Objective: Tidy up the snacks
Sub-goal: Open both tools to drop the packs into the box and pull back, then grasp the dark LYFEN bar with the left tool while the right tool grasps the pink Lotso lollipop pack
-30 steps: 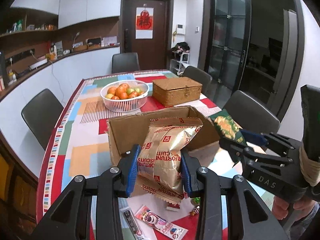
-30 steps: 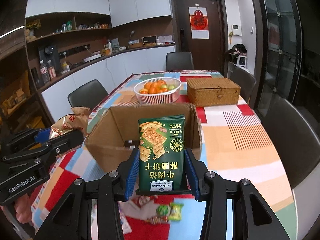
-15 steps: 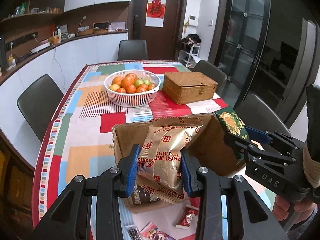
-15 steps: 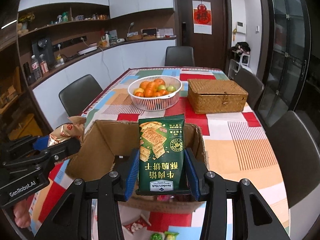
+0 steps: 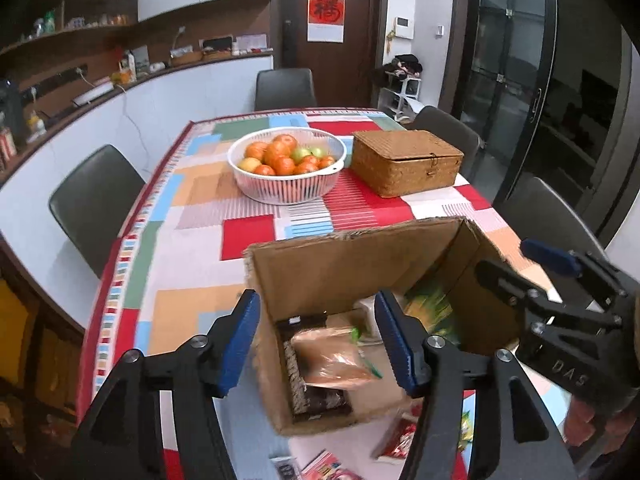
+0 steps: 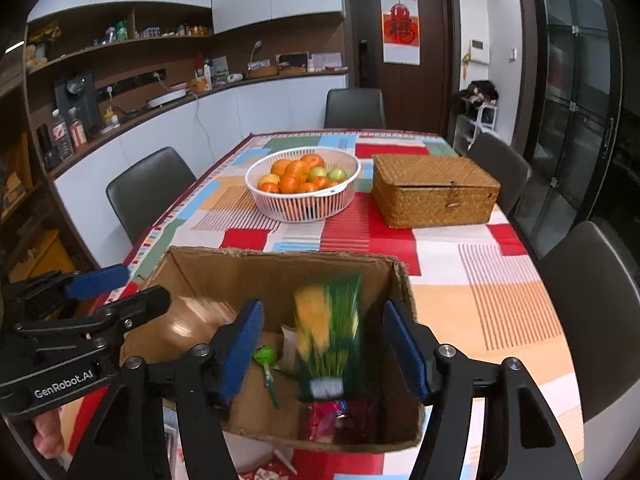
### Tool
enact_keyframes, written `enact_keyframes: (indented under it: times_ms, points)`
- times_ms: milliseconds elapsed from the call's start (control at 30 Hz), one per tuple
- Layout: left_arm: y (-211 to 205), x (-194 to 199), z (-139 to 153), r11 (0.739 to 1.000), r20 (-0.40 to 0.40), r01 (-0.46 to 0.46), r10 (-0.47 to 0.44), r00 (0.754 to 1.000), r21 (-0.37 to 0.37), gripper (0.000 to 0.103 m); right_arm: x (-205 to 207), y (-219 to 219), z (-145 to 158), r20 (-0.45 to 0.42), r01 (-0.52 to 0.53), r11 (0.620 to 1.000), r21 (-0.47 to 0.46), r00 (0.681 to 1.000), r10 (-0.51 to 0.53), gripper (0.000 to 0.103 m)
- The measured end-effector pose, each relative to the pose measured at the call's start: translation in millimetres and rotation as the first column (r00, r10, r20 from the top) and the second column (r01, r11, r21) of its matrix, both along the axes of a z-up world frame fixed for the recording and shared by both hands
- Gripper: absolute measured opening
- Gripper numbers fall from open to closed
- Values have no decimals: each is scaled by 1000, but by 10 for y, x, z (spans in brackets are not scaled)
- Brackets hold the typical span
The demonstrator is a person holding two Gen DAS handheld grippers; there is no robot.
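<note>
An open cardboard box (image 5: 344,264) stands on the patterned table and also shows in the right wrist view (image 6: 280,268). My left gripper (image 5: 320,338) is open above its near left part. The gold biscuit bag (image 5: 332,354) is blurred inside the box below it. My right gripper (image 6: 324,350) is open above the box. The green cracker bag (image 6: 328,336) is blurred between the fingers, inside the box, touching neither pad. Other small snacks lie in the box bottom (image 6: 328,416).
A white basket of oranges (image 6: 303,184) and a wicker box (image 6: 434,190) stand behind the box. Loose snack packets (image 5: 324,464) lie on the table's near edge. Dark chairs (image 6: 148,192) surround the table.
Both grippers have opened over the box. The gold biscuit bag and the green cracker bag have left the fingers and dropped into the box.
</note>
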State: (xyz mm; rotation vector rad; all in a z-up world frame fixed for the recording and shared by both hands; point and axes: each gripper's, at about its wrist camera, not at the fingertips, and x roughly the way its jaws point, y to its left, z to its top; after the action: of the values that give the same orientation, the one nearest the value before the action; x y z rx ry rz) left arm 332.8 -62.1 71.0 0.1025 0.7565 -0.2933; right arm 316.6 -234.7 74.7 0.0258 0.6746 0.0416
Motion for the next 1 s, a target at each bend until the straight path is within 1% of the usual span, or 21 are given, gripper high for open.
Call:
enact_keyframes:
  times_ms: [67,200,333,433,600,667,767,1000]
  points:
    - [54,-153,33,1000,26,3,-4,1000,2,60,-96,34,24,15,0,1000,-29,1000,1,64]
    - [152,-406,80,1000,63,0,-1,998,9,62,-330,135,93,62,-22,998,-57,998,25,64]
    - [255,-645,112,1000,81,-3,2,997,9,62,-607,275,117,92,-67,996,-65,993,72,64]
    - [327,-802,107,1000,86,-4,3,996,12,62,-742,366,99,95,-97,993,-64,990,103,64]
    - [443,-1084,63,998,129,-30,22,991,58,63,-921,458,22,91,-125,990,-59,987,130,64]
    - [478,-1184,19,996,142,-37,26,989,76,65,-988,508,-16,88,-137,988,-66,986,143,64]
    - [543,-1312,-97,995,130,-46,34,991,90,65,-1073,560,-92,74,-163,985,-59,983,167,64]
    - [622,-1449,-418,995,44,-42,38,998,91,65,-1241,714,-377,5,-225,973,-53,974,225,64]
